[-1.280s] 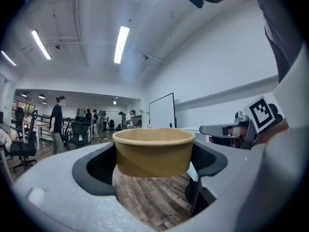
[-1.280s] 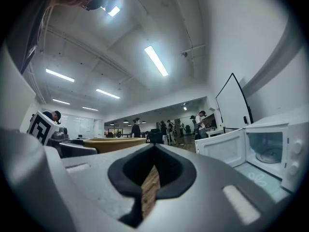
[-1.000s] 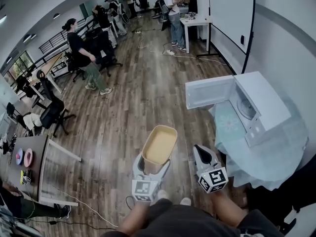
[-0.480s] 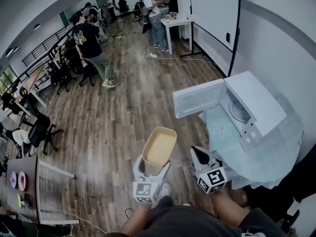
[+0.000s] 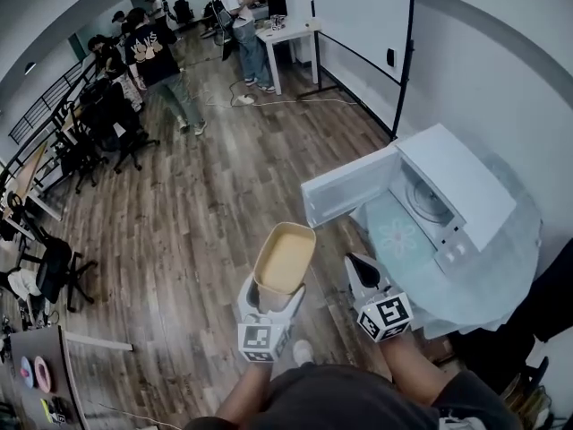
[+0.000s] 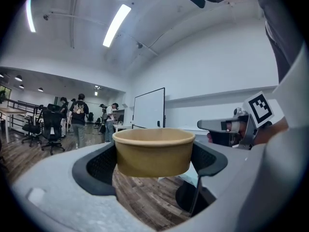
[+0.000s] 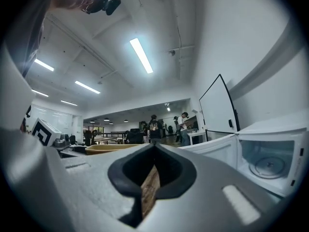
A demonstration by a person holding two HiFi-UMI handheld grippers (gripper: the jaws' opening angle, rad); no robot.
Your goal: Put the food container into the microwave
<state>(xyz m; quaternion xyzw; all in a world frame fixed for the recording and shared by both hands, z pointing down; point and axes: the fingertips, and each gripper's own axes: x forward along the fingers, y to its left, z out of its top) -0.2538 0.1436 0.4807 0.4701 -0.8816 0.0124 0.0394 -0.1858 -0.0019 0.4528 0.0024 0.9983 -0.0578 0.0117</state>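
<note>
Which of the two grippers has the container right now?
The left gripper, its jaws clamped on the tan food container's sides; the right gripper has its jaws together with nothing between them.

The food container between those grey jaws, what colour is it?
The food container is plain tan-brown, no pattern; the left gripper view shows it best.

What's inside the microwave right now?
The microwave stands open. Inside, only the glass turntable shows; parts of the cavity are hidden by its walls. The food container is outside, held in the left tool.
</note>
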